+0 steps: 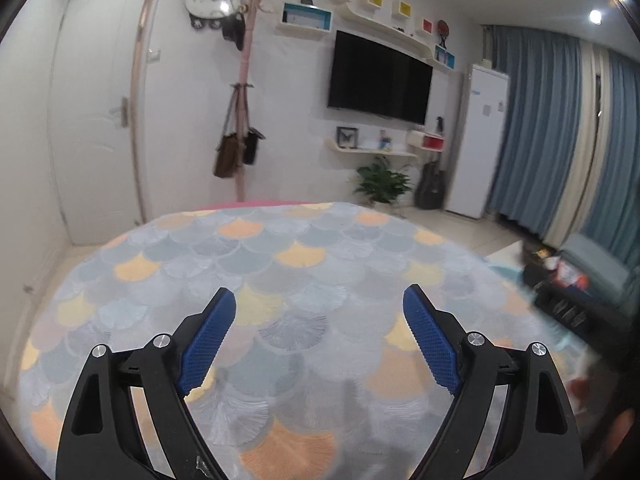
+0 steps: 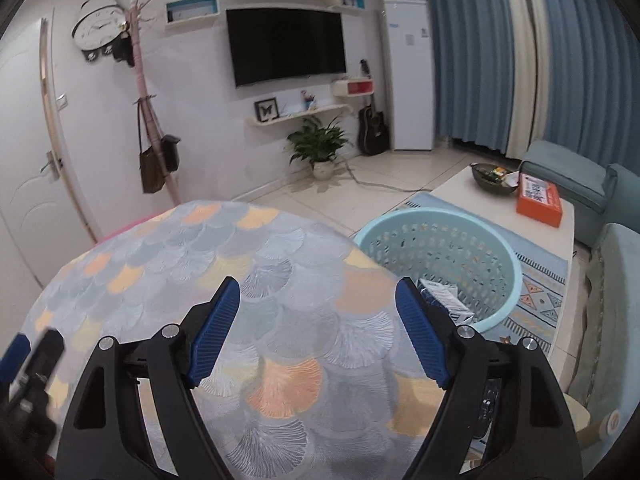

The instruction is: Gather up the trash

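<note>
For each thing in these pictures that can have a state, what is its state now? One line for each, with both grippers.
left gripper: open, nothing between the fingers
right gripper: open, nothing between the fingers
basket: upright on the floor, some packaging inside
television: screen dark
door: closed
curtains: drawn
bowl: on the low table, holds small items
orange box: lies flat on the low table

In the right wrist view a round table (image 2: 240, 264) fills the lower left of the frame. A basket (image 2: 496, 248) stands on the floor at its right edge, with a box (image 2: 444, 294) in it. A coffee table (image 2: 460, 188) lies behind the basket, upper right; on it sit a bowl (image 2: 490, 182) and a carton (image 2: 538, 200).
</note>
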Tool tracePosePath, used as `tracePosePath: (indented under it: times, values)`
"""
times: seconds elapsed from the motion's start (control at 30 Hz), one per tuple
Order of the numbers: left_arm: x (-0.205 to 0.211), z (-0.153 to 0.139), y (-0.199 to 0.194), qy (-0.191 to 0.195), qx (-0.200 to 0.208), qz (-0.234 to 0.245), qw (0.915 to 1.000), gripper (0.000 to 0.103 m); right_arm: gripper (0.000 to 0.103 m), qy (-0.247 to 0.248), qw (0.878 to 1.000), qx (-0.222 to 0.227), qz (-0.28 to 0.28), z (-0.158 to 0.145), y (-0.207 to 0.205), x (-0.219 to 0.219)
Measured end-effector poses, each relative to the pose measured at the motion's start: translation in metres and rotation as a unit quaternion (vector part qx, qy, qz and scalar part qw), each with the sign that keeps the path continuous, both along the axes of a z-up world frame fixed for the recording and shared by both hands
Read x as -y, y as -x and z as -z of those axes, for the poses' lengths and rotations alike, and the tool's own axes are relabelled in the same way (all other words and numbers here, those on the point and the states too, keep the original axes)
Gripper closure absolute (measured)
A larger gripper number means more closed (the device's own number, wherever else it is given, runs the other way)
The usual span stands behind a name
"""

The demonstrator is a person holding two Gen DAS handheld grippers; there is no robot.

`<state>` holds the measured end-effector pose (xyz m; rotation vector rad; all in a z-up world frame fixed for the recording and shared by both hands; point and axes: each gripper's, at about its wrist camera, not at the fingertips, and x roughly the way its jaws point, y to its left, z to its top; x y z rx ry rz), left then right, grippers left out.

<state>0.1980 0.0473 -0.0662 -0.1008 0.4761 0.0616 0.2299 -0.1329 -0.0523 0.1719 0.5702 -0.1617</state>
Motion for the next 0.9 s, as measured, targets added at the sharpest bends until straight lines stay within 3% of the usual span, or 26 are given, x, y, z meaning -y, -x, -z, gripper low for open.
tracePosePath:
  times: [0.33, 0.9]
  values:
    - [-0.002, -0.008, 0.003, 0.001, 0.018, -0.001, 0.9998, 0.010, 0.014, 0.042, 0.998, 0.045, 0.004, -0.007, 0.017, -0.013]
    - [-0.002, -0.001, 0.012, -0.005, 0.022, -0.004, 0.9997, 0.008, 0.012, 0.044, 0.998, 0.049, -0.002, -0.005, 0.017, -0.017]
